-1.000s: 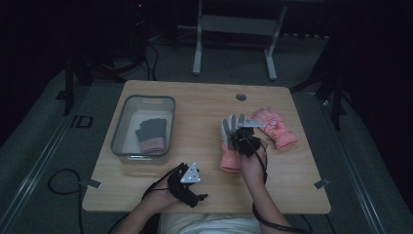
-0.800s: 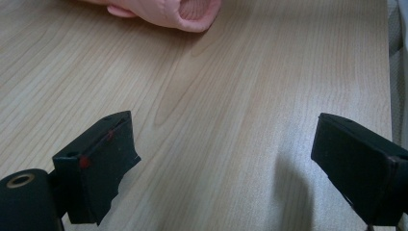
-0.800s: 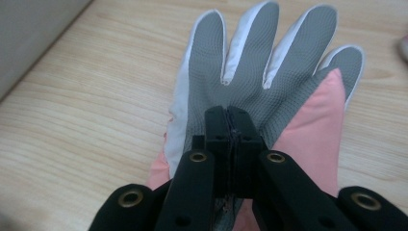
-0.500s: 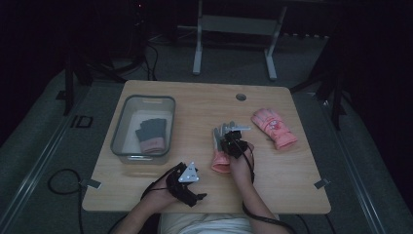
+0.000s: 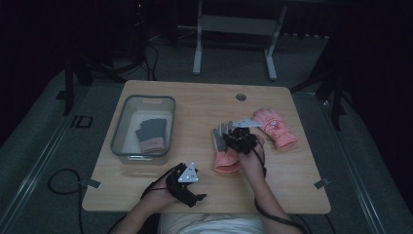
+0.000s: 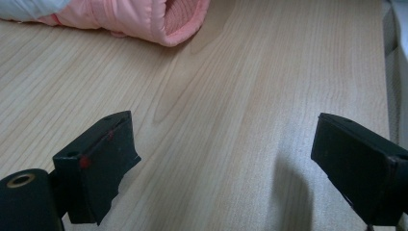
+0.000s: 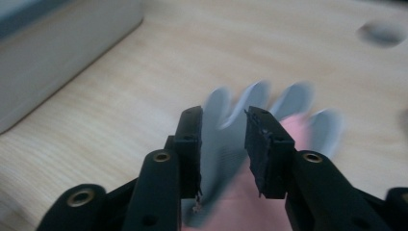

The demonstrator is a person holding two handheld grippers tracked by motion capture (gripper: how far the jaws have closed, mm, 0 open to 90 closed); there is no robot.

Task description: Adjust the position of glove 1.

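Hovering over the pink-and-grey glove (image 7: 250,159), the right gripper (image 7: 223,144) has just been opening, jaws released — a loose re-grip risks snagging one finger only.

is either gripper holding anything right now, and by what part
Nothing is held. The right gripper has just been opening above the pink glove with grey fingers, pads clear of it; the left gripper stands open over bare wooden table.

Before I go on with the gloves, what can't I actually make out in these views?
- Pink-and-grey glove: high view, right hand-held gripper covers its middle; right gripper view, motion blur hides any contact.
- Second pink glove: print too small.
- Glove in the bin: dim, detail lost.
- Left gripper view: glove cuff cut by top edge.
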